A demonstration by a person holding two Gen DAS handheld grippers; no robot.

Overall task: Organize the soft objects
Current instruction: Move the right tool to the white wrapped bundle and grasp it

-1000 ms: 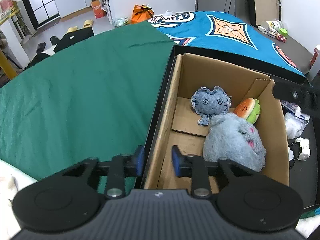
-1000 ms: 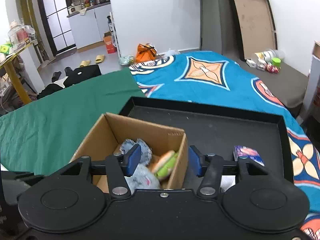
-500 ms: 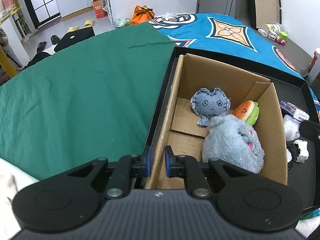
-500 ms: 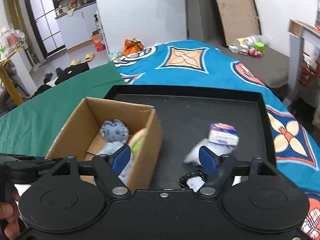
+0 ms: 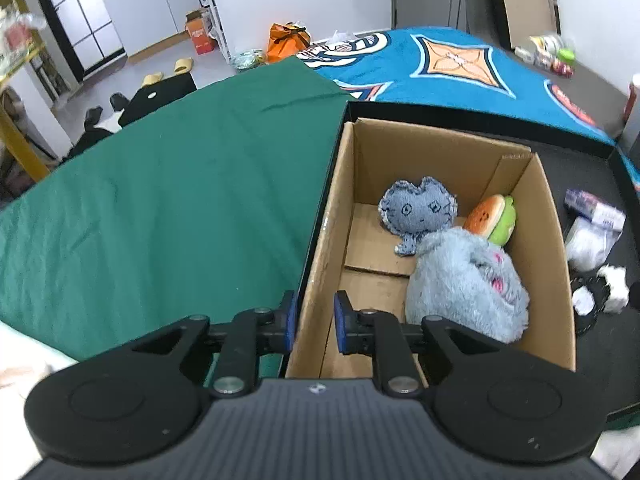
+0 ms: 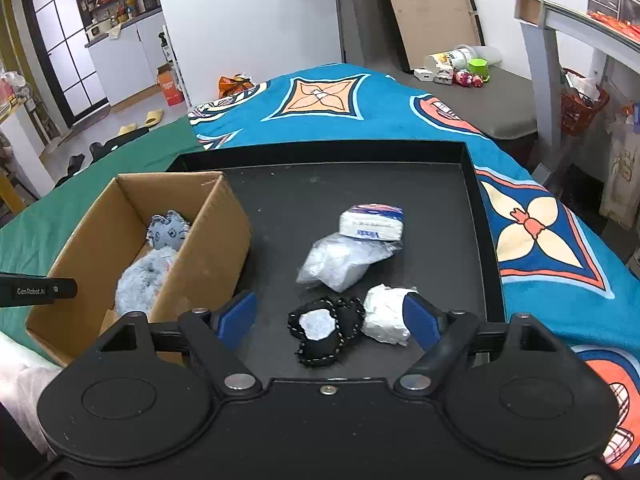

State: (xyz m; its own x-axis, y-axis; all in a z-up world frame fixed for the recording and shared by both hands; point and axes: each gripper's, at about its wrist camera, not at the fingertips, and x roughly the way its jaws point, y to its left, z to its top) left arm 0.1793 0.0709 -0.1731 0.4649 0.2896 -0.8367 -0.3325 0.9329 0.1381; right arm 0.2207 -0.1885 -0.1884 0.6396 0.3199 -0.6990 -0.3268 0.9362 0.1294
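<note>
While the left gripper pinches the near left wall of the cardboard box, one finger inside and one outside, the right gripper hangs wide open over the black tray. Inside the box lie a fluffy blue plush, a little denim cat and a burger toy. On the tray, beside the box, sit a tissue pack, a clear plastic bag, a black pouch and a white wad, the last two between the open fingers.
</note>
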